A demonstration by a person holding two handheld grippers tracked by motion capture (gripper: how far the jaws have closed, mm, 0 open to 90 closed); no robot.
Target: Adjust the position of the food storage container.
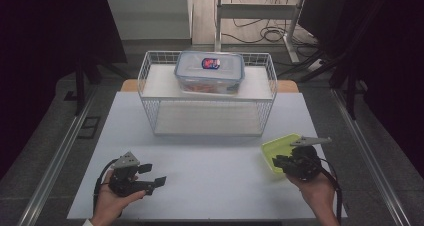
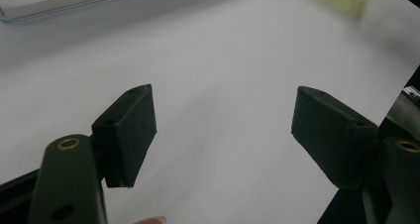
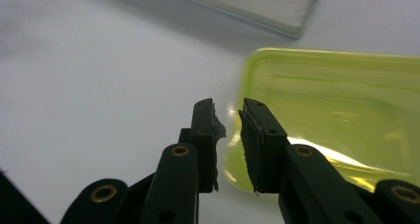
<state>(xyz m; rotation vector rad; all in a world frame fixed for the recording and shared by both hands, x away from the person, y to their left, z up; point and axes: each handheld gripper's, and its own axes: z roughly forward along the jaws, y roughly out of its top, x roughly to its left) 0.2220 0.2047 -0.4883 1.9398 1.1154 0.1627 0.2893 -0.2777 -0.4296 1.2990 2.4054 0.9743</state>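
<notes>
The right gripper [image 3: 228, 130] is straddling the near rim of the lime-green tray [image 3: 337, 110], jaws drawn almost together on it, though whether they are truly biting I cannot tell. The left gripper [image 2: 223, 130] is idling over the bare white table [image 1: 210, 186], jaws spread wide. The lidded clear container [image 1: 210, 71] is sitting untouched on the wire rack [image 1: 150, 93]; everything looks undone.

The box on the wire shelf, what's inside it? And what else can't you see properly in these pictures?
- Clear box, high view: orange shapes show through the wall; too small and frosted to name.
- Its lid sticker: too small to read.
- Green tray, high view: near corner hidden by the right gripper.
- Same tray, right gripper view: cut off by the right edge; whether the jaws pinch its rim is unclear.
</notes>
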